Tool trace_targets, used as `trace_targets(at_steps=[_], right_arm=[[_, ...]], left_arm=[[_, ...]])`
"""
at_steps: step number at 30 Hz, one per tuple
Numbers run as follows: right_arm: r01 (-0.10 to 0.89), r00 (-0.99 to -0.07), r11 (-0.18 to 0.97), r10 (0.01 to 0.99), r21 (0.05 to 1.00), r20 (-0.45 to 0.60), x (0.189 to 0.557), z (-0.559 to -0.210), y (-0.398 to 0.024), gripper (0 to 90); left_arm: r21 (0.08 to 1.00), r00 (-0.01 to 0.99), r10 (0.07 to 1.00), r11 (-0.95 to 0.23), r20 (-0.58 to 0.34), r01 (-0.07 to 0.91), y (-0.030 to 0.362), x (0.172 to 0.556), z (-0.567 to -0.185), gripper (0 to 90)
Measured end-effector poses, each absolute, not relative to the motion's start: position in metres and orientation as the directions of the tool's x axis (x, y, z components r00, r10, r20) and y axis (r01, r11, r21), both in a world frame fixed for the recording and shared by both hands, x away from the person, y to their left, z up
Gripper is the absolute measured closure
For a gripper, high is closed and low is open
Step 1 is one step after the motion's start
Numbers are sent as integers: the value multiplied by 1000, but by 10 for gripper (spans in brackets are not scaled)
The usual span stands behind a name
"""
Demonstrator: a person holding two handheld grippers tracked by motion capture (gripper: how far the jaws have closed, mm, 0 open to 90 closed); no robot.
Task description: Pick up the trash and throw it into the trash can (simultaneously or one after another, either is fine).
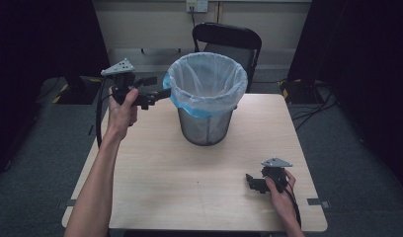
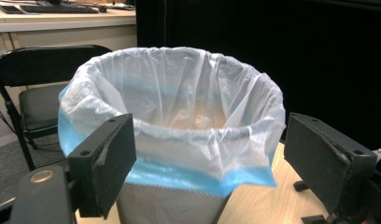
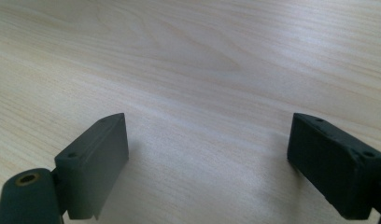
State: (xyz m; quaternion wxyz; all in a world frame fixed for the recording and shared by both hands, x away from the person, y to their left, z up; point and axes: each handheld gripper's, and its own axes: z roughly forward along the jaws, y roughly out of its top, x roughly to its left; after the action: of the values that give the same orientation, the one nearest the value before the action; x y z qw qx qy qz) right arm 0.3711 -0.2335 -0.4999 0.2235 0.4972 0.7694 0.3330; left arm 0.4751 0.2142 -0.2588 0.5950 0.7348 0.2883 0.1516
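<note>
A: While our left gripper (image 1: 151,92) holds its fingers (image 2: 104,163) apart at the bag's (image 2: 179,116) near rim, what might we spoil?

B: A careless close could tear the film or tip the mesh bin (image 1: 206,126), standing toward the worktop's (image 1: 189,187) far edge. Our right gripper (image 1: 253,181) rests by the near right corner, fingers (image 3: 95,163) apart, empty.

An office: desk with keyboard (image 2: 58,8), folding chair (image 1: 228,42).

Grey mesh bin (image 1: 206,129) – translucent white liner (image 1: 208,81) with blue band; pale wood-grain table (image 1: 189,177); black chair (image 1: 228,38) – black grippers (image 1: 160,87)
</note>
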Motion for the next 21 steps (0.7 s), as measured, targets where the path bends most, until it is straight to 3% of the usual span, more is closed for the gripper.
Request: trace_targets(at_steps=[21], right_arm=[[616,-406,284,914,735,-13,371,-500,-233,115]], left_arm=[[954,742,667,-180,-62,241,245,440,-273,179]])
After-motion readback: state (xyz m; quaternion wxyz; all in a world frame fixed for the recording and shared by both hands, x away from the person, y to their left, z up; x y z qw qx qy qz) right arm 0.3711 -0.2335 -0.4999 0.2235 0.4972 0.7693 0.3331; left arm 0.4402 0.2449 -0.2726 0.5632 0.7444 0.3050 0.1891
